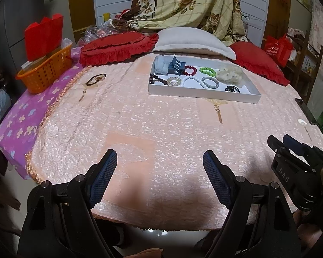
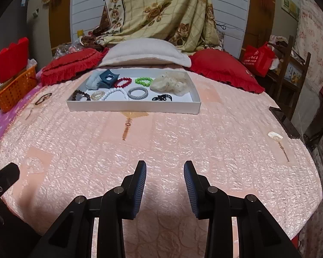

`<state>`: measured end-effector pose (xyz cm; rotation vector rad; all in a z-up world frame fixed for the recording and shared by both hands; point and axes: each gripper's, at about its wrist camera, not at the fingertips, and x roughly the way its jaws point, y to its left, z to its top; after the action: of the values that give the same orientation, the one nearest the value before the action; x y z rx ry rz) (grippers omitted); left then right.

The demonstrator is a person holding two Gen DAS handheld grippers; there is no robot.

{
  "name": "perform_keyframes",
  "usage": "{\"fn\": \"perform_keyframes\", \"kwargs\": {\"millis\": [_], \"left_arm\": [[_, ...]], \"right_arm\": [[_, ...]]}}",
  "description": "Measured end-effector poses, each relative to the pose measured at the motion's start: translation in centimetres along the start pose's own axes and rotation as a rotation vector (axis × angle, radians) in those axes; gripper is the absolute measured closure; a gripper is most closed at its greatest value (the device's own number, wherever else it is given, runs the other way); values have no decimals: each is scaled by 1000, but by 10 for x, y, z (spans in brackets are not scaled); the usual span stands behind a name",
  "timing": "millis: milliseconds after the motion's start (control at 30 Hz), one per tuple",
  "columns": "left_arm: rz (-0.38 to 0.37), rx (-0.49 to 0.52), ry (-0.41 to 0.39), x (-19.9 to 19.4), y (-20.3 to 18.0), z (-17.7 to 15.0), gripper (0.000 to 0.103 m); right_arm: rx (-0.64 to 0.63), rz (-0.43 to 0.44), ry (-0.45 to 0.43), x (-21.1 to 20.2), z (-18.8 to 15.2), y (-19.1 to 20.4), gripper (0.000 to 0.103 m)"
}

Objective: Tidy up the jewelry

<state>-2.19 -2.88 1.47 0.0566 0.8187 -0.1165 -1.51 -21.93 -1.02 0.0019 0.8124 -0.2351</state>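
Both grippers, left (image 1: 159, 163) and right (image 2: 164, 175), hover spread and empty; most jewelry lies in the tray (image 2: 133, 108), one bracelet (image 1: 95, 79) and pendant (image 2: 275, 136) remain outside.

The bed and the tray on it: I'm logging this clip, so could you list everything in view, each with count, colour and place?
tray: one, white, far middle of the bedspread
bead bracelets: red, green, white, dark brown, one each, in the tray
rings: grey, pale gold, in the tray
hair claw: one, dark blue, tray's far left
black hair ties: a small pile, near right of the tray
cream scrunchie: one, tray's right end
dark band: one, loose on the bedspread, left of the tray
basket: one, orange, far left
pillows: two red, one white, behind the tray
left gripper: open, empty
right gripper: open, empty
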Motion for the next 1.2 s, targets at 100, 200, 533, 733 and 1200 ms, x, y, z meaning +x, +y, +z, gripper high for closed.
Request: {"fn": "perform_keyframes", "kwargs": {"millis": [100,200,533,733,1200], "left_arm": [[20,5,-13,-1,-1,0,21],[26,9,-12,1,0,0,21],[35,3,11,9,1,-1,21],[32,-2,24,12,2,-2,21],[36,1,28,13,2,-3,21]], "right_arm": [[8,0,15,2,-1,-3,69],[10,-2,21,3,-1,-4,69],[-16,0,-6,-3,2,2,69],[-16,3,0,-1,1,2,69],[-9,15,0,0,0,3,68]]}}
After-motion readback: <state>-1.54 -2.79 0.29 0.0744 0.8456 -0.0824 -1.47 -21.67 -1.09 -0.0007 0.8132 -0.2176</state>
